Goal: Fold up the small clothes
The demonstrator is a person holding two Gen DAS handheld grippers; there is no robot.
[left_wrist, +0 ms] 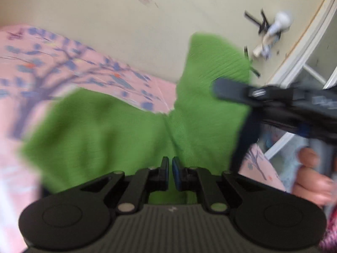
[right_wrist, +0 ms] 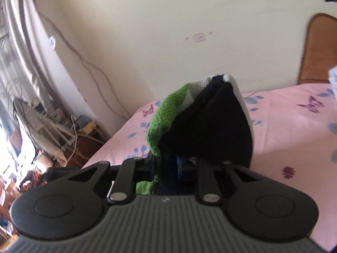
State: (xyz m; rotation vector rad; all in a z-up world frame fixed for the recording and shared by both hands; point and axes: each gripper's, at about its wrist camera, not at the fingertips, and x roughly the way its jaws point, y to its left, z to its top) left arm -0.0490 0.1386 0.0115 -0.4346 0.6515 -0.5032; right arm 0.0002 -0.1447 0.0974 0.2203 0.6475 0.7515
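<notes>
A green knit garment [left_wrist: 126, 126] hangs blurred over the pink bed in the left wrist view. Its creases run down to my left gripper [left_wrist: 170, 168], whose jaws stand almost together, pinching the cloth. In the right wrist view the same garment [right_wrist: 164, 116] rises as a peak, with a green edge, a black inner side [right_wrist: 210, 126] and white trim. My right gripper [right_wrist: 166, 166] is shut on its lower edge. In the left wrist view, the right tool's black frame [left_wrist: 294, 105] and the hand [left_wrist: 309, 179] holding it are at the right, against the garment's raised corner.
The bed has a pink flowered sheet [right_wrist: 284, 126] and stands against a cream wall. A wooden headboard [right_wrist: 316, 48] is at the far right. Curtains [right_wrist: 21, 42] and a cluttered floor with a fan and cables [right_wrist: 42, 126] lie left. A white shelf frame [left_wrist: 311, 63] stands right.
</notes>
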